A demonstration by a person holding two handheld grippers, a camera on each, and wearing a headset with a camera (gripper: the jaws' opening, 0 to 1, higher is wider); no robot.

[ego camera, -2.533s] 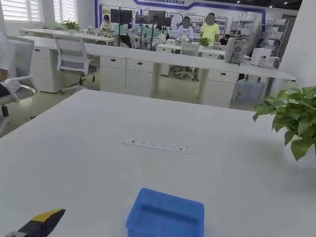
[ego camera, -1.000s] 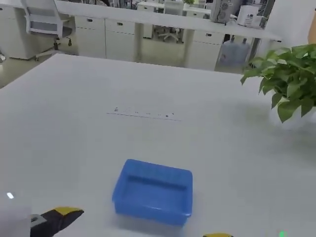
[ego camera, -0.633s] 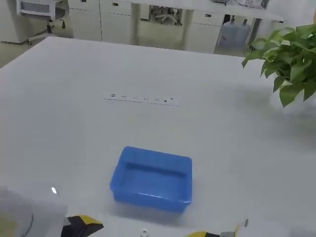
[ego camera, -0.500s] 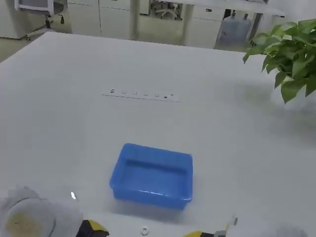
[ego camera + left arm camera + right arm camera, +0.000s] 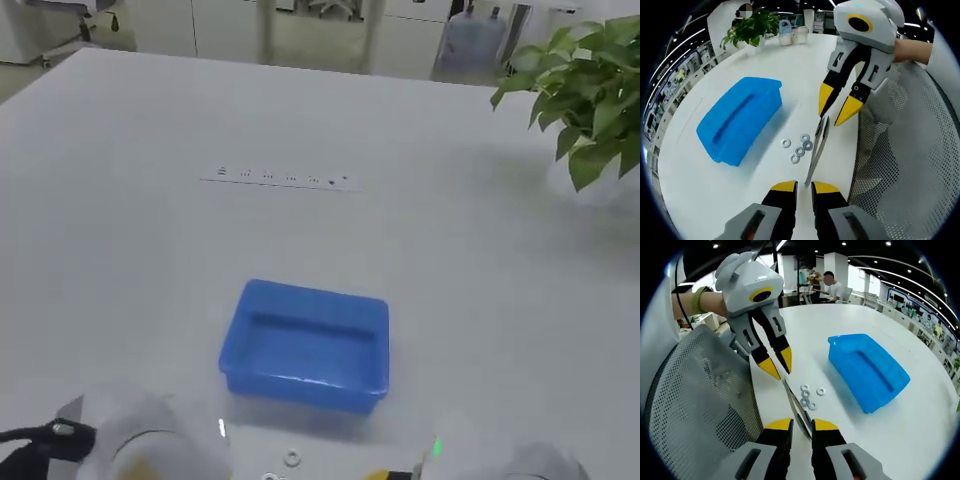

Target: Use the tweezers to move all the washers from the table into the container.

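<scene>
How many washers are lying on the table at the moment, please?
5. One washer lies alone nearer the blue container; the other four bunch beside the tweezers, all on the table. None seems hidden.

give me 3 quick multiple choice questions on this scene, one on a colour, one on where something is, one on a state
1. The rectangular plastic container is: A red, B blue, C green.
2. The small metal washers lie: A in the container, B on the white table between the container and the thin metal tweezers, C on the floor.
3. The container is: A empty, B full of washers, C lidded.

Answers: B, its walls are blue; B, they sit on bare table beside the tweezers; A, its floor is bare.
</scene>
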